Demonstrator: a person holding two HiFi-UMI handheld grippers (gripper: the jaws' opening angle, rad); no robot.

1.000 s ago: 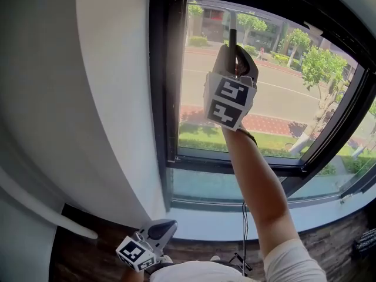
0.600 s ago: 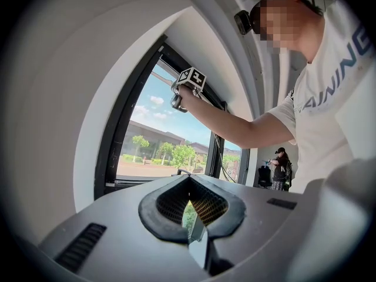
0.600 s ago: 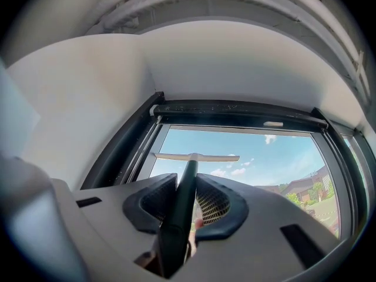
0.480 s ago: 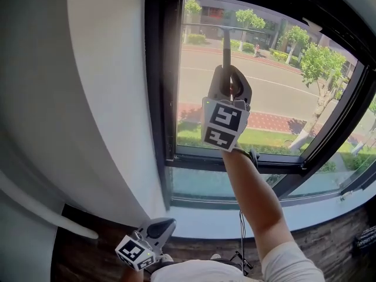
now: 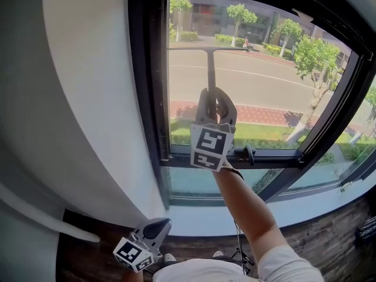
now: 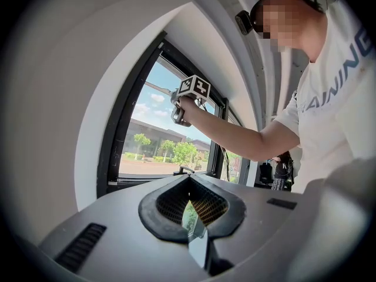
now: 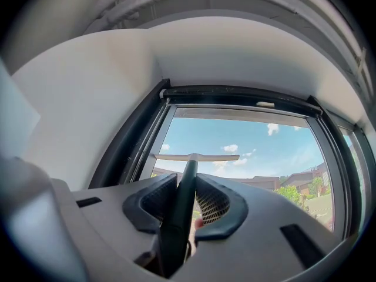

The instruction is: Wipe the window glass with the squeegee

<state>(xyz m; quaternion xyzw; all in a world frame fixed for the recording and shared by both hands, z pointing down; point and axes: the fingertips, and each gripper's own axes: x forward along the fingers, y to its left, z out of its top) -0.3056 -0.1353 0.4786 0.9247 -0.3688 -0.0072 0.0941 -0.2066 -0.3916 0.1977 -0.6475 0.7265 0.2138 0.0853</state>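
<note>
The window glass is widest. In front of its lower left part, the right gripper has its jaws clamped on the squeegee handle. The blade lies level against the glass, by its left edge. The left gripper hangs low with its jaws together and empty.

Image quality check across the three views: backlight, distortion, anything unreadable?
Head view: bright daylight behind the window glass, squeegee reads as a dark silhouette, frame lines bow. Left gripper view: heavy fisheye, black corners, a mosaic patch top right. Right gripper view: sharp, squeegee handle dark in the right gripper, blade clear against sky.
</note>
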